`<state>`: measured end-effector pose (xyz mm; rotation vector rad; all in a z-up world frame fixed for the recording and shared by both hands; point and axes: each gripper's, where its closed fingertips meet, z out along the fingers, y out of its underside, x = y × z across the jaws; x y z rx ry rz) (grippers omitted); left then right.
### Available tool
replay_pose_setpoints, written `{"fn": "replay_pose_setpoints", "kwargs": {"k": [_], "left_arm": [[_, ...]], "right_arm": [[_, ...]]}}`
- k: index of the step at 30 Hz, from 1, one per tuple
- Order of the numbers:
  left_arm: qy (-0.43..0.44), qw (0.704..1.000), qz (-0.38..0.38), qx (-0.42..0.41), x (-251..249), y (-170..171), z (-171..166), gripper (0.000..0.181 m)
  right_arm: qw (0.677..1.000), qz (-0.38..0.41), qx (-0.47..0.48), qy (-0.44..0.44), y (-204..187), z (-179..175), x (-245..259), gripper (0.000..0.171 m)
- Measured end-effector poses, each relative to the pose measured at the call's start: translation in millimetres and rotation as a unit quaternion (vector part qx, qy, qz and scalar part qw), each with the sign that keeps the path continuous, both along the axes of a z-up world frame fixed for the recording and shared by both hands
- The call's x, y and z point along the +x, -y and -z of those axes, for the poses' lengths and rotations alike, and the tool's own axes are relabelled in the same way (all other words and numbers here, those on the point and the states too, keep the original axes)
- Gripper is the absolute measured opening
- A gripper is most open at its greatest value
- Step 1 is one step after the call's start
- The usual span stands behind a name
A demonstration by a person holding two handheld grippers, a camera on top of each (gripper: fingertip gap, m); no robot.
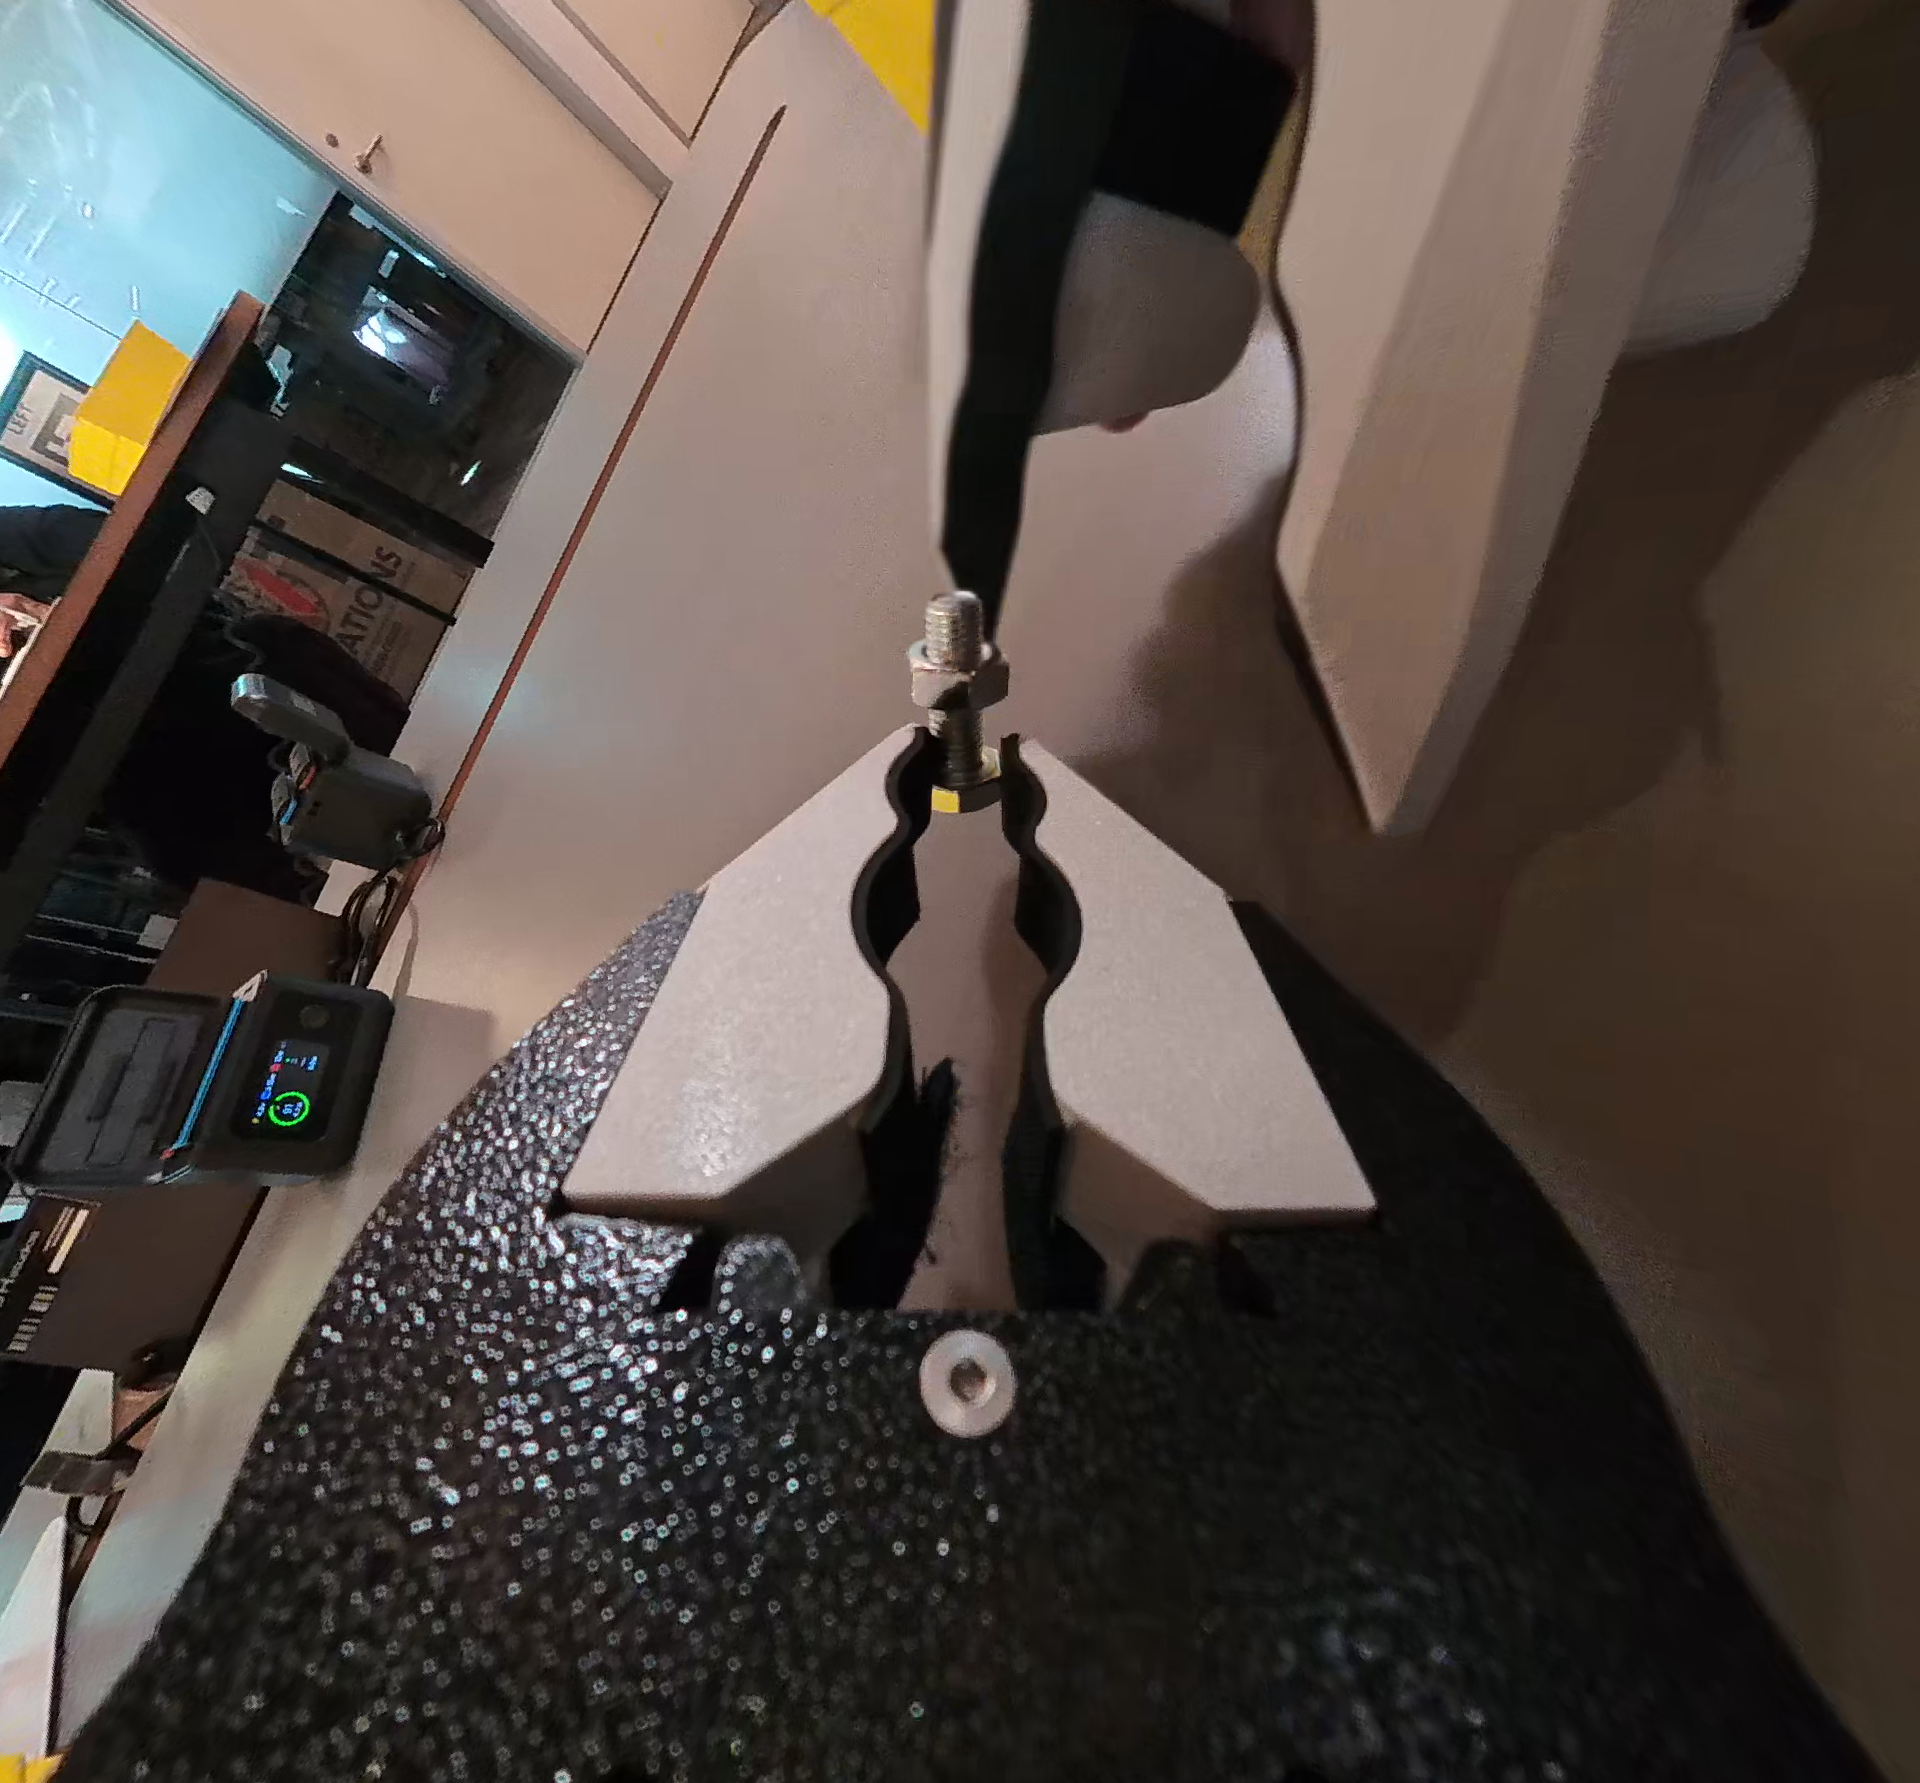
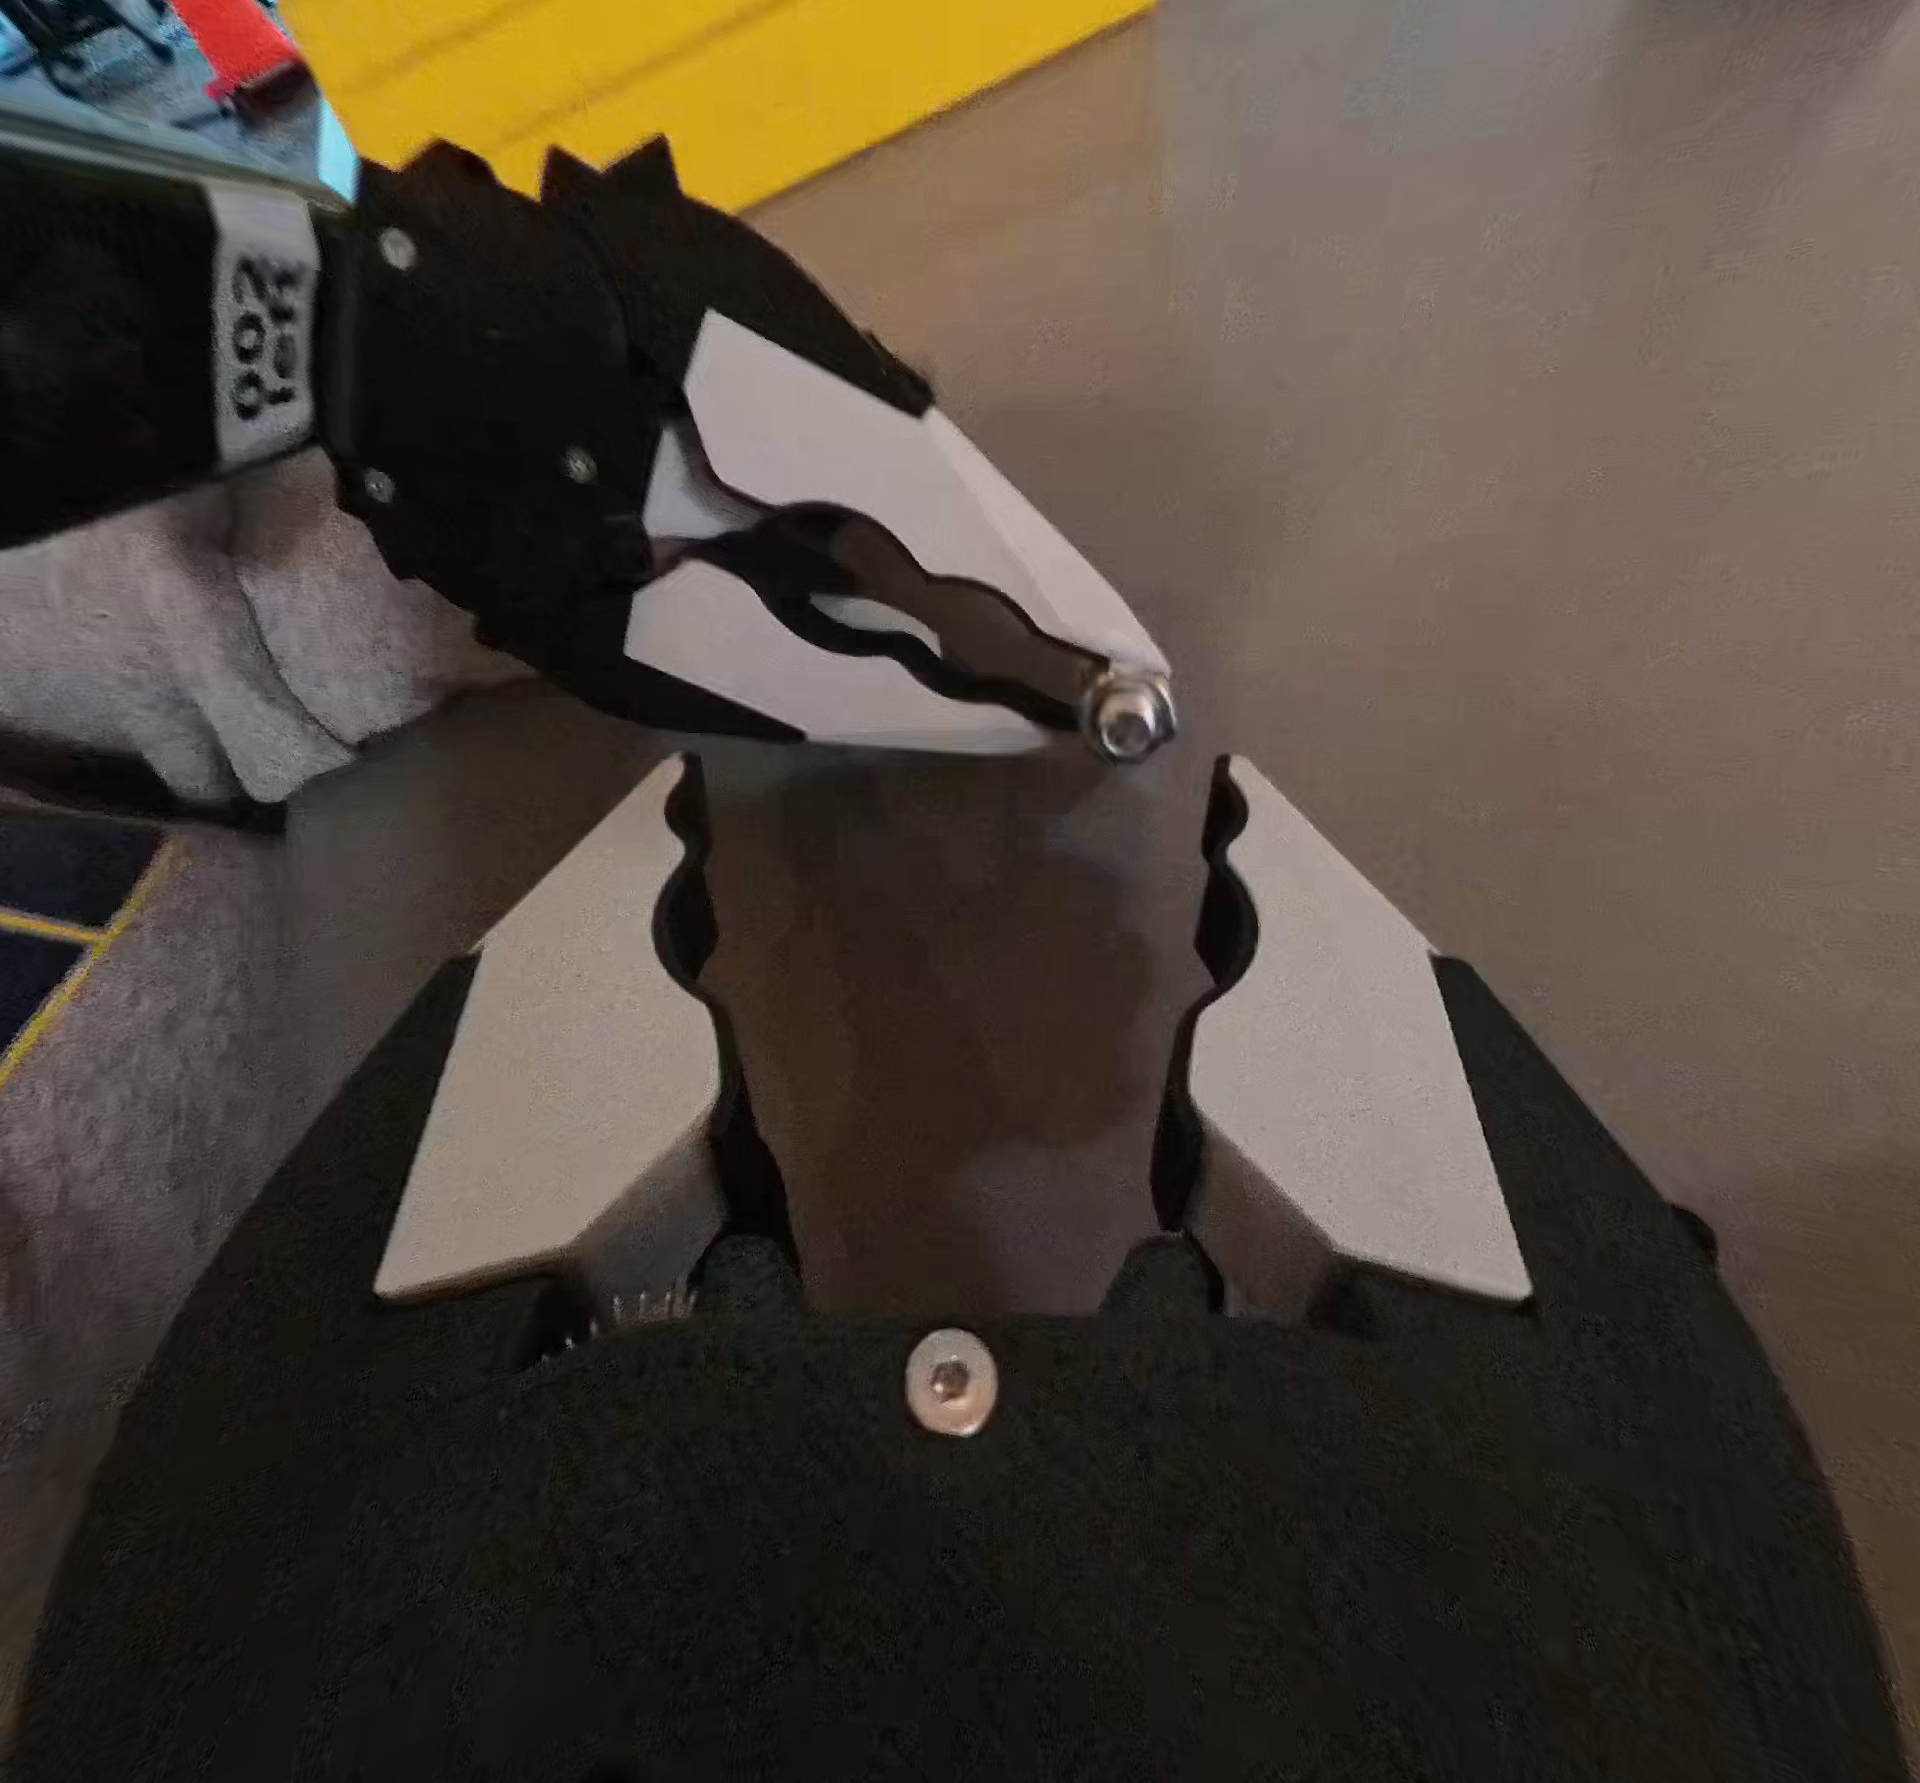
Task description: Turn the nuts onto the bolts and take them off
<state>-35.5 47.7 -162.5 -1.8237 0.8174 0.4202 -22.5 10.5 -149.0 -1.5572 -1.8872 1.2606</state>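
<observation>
The left claw [image 1: 961,777] pinched the bolt [image 1: 957,684] by its head, nut [image 1: 961,675] mid-thread, while the right claw [image 2: 956,777], wide at 12 o'clock, might knock it askew if it closed off-centre.

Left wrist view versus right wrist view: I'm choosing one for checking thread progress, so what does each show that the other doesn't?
Only the left wrist view shows the bolt side-on: bare thread on both sides of the nut, the head between the left gripper tips. It also shows a device with a lit screen.

Only the right wrist view shows the bolt end-on, the right gripper open and empty just short of it, plus a grey sleeve.

Both show the bolt, nut, both grippers, the table and a yellow bin.
</observation>
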Motion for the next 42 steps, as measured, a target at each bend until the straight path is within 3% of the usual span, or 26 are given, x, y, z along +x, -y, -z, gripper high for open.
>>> {"fn": "replay_pose_setpoints", "kwargs": {"k": [4,9,15,20,22,25,29,34,36,38,40,42], "left_arm": [[0.001,1.000,0.001,-0.001,0.4,0.2,0.2,0.011],[-0.004,1.000,0.002,-0.001,1.1,0.5,0.6,0.011],[0.001,1.000,0.002,-0.001,1.1,0.6,0.0,0.011],[-0.002,1.000,0.000,0.000,1.1,0.7,-0.4,0.011],[-0.004,1.000,0.003,0.001,1.8,0.9,-0.5,0.011],[-0.004,1.000,0.000,0.001,1.4,0.8,-1.0,0.011],[-0.006,1.000,-0.001,0.002,1.4,0.8,-1.3,0.011],[-0.004,1.000,-0.001,0.000,1.5,0.8,-1.8,0.011],[-0.009,1.000,0.000,0.001,1.9,0.9,-1.7,0.011],[-0.004,1.000,0.001,0.003,1.7,1.0,-2.7,0.011],[-0.006,1.000,0.001,0.000,2.2,0.9,-2.0,0.011],[-0.004,1.000,0.001,0.002,2.0,0.9,-2.9,0.011]], "right_arm": [[0.999,-0.006,-0.034,-0.001,4.7,-0.3,-0.2,0.093],[0.994,-0.059,0.010,-0.096,25.3,-33.7,-10.1,0.086],[1.000,0.000,0.020,0.001,-1.7,-2.0,4.0,0.089],[1.000,-0.007,-0.026,-0.012,6.9,-4.9,-2.9,0.087],[0.998,-0.024,-0.033,-0.054,12.6,-18.4,-11.5,0.091],[0.977,-0.065,-0.145,-0.141,31.9,-69.1,-13.2,0.084],[0.998,-0.011,-0.045,-0.048,5.1,-27.4,-5.0,0.085],[0.998,0.004,-0.063,0.012,1.6,0.6,5.2,0.086],[0.998,-0.007,-0.064,0.006,6.9,-1.4,-0.3,0.086],[0.997,-0.032,-0.058,-0.040,14.4,-16.7,-9.7,0.098],[0.988,-0.075,-0.100,-0.091,30.8,-44.7,-10.2,0.093],[0.993,-0.049,-0.076,-0.081,22.3,-43.2,-10.2,0.092]]}}
